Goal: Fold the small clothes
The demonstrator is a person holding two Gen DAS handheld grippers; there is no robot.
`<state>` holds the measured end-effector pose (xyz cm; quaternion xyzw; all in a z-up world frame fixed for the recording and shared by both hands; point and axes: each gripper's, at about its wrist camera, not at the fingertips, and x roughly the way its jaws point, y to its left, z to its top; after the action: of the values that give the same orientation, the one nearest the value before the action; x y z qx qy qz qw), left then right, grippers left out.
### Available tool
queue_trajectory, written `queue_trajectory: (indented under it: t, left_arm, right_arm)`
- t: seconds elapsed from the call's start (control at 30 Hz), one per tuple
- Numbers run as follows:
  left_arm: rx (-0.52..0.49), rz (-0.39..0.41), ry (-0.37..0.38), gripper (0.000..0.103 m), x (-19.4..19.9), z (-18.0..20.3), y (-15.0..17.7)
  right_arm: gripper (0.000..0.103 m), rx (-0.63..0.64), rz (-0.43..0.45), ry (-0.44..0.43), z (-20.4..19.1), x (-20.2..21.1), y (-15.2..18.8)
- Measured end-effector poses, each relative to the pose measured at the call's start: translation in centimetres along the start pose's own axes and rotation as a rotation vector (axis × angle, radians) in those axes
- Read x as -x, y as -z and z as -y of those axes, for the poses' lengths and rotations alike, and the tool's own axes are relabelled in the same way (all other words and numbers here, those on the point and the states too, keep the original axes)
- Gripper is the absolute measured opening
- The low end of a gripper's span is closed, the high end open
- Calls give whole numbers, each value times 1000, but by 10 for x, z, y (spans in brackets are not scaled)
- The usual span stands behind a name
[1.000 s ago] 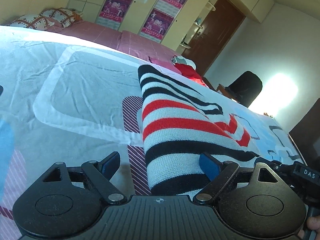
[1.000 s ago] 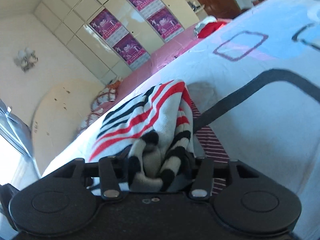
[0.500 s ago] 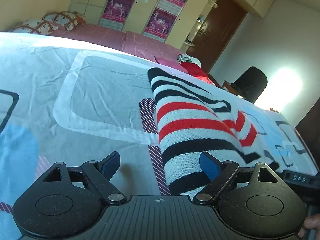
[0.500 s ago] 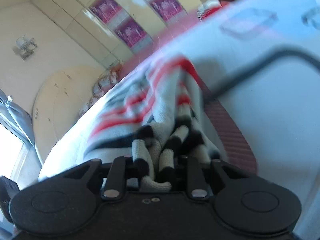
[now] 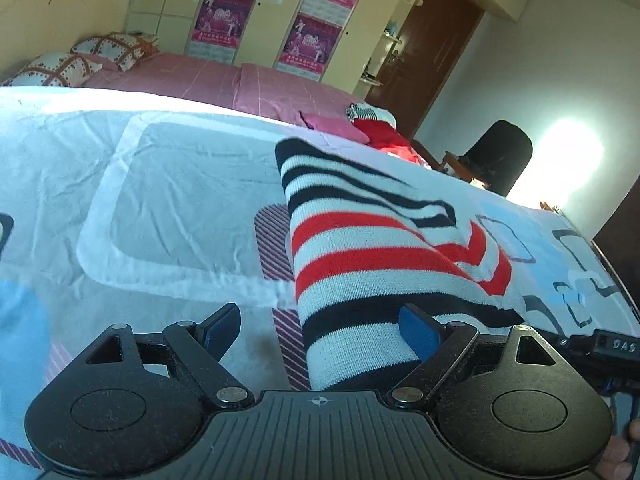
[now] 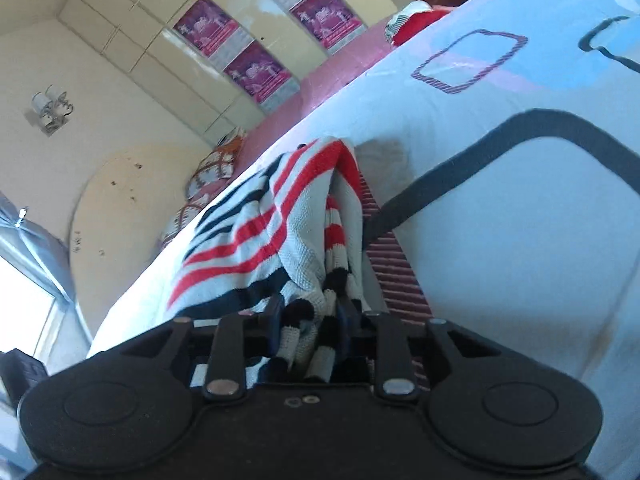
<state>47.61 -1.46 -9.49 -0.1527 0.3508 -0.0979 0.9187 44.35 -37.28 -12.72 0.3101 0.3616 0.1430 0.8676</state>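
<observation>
Sweater [image 6: 256, 232]: right gripper [image 6: 308, 320] jaws just eased wider, bunched edge between them, release likely; left gripper [image 5: 320, 328] open, idle.

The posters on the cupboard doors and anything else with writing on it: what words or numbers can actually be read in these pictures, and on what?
"DAS": white letters on a small black tag at the right edge of the left wrist view.
Purple posters on the cupboard doors: printed text and figures, too small and blurred to read in either view.
Nothing else readable.
</observation>
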Motion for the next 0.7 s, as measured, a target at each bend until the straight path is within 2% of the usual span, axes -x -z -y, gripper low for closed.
queue_trajectory:
  t: [0.07, 0.1, 0.17, 0.23, 0.3, 0.43, 0.47, 0.5, 0.53, 0.57, 0.63, 0.7]
  left_arm:
    - [4, 40, 14, 86, 5, -3, -7]
    - [23, 49, 23, 86, 4, -8, -11]
    - [58, 57, 26, 86, -1, -14, -21]
    - [71, 53, 28, 86, -11, -19, -31]
    - [81, 35, 53, 86, -23, -22, -38]
    - [105, -21, 109, 86, -51, -27, -50]
    - [104, -42, 114, 86, -58, -27, -51]
    - [92, -58, 128, 74, -64, -25, -50]
    - [75, -59, 128, 62, -67, -23, -49]
    - [59, -53, 121, 55, -67, -20, -48]
    - [18, -20, 83, 55, -66, -13, -43]
    - [-15, -17, 55, 58, -69, -7, -39]
  right_arm:
    - [51, 56, 115, 26, -7, 13, -11]
    - [50, 62, 138, 13, -7, 12, -20]
    - [48, 33, 115, -9, -4, -5, -40]
    - [47, 64, 99, 17, -5, -27, -55]
    - [39, 71, 59, 39, -3, -50, -67]
    - [34, 78, 30, 17, -1, -75, -78]
    - [23, 86, 20, 23, -3, -79, -79]
    - [11, 113, 29, 24, -7, -80, -79]
    - [10, 178, 63, 28, -14, -77, -78]
    - [9, 267, 99, 31, -26, -72, -76]
    - [9, 438, 167, 34, -47, -65, -71]
    - [9, 503, 163, 78, -52, -74, -70]
